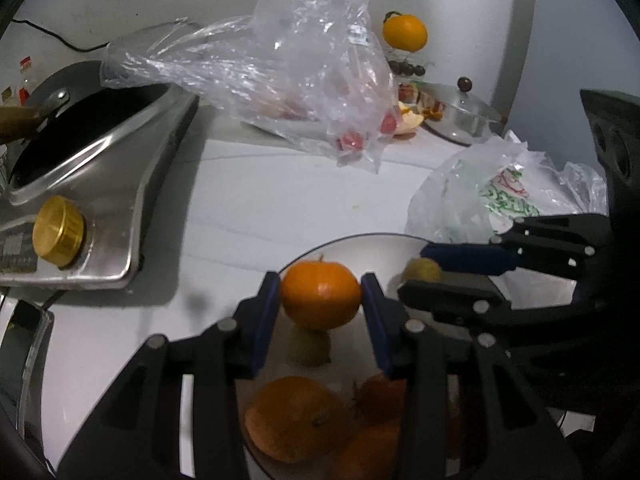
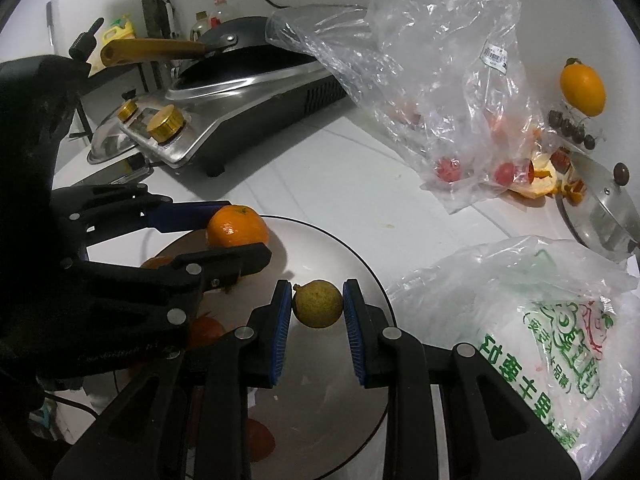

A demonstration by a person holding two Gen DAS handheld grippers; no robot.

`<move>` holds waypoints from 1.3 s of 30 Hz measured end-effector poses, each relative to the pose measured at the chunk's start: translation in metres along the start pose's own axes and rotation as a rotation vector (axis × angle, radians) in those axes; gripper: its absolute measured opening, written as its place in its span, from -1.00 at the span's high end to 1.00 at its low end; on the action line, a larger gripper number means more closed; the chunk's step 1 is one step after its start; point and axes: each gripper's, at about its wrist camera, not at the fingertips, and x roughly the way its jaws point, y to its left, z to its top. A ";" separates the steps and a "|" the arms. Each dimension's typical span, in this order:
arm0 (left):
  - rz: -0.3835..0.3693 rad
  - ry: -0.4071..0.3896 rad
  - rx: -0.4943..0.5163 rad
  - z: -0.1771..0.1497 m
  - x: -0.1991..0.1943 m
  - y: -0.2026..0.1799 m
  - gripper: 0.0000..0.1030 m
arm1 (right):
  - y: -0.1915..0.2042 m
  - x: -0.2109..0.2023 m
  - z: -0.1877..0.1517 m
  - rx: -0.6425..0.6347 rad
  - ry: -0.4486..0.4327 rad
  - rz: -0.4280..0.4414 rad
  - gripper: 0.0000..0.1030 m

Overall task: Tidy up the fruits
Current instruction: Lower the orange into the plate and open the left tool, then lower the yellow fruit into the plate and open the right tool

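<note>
The left gripper (image 1: 320, 298) is pinching a tangerine (image 1: 320, 295) over the plate (image 2: 352, 256); the right gripper (image 2: 318, 306) is squeezing a small lime (image 2: 318, 304) at its three o'clock. Released high, either could be rolling off the rim.

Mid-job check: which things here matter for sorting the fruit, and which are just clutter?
Job: orange in left tool; yellow-green fruit in right tool; plate.
Clutter: stove, pan, clear bag, pot lid, peel.
</note>
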 end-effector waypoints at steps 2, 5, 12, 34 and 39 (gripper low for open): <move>0.000 0.005 -0.004 0.000 0.001 0.000 0.17 | 0.000 0.001 0.000 0.000 0.003 0.001 0.46; 0.004 -0.009 -0.008 0.000 -0.004 0.002 0.17 | 0.000 0.002 0.000 0.002 0.005 0.001 0.46; 0.014 -0.009 -0.014 -0.002 -0.008 0.002 0.16 | 0.000 0.003 -0.001 0.014 0.007 0.011 0.46; 0.017 -0.049 -0.019 -0.016 -0.045 -0.004 0.01 | 0.013 -0.032 -0.007 0.018 -0.030 -0.025 0.44; 0.015 -0.065 -0.011 -0.020 -0.058 -0.011 0.01 | 0.018 -0.045 -0.012 0.016 -0.045 -0.040 0.44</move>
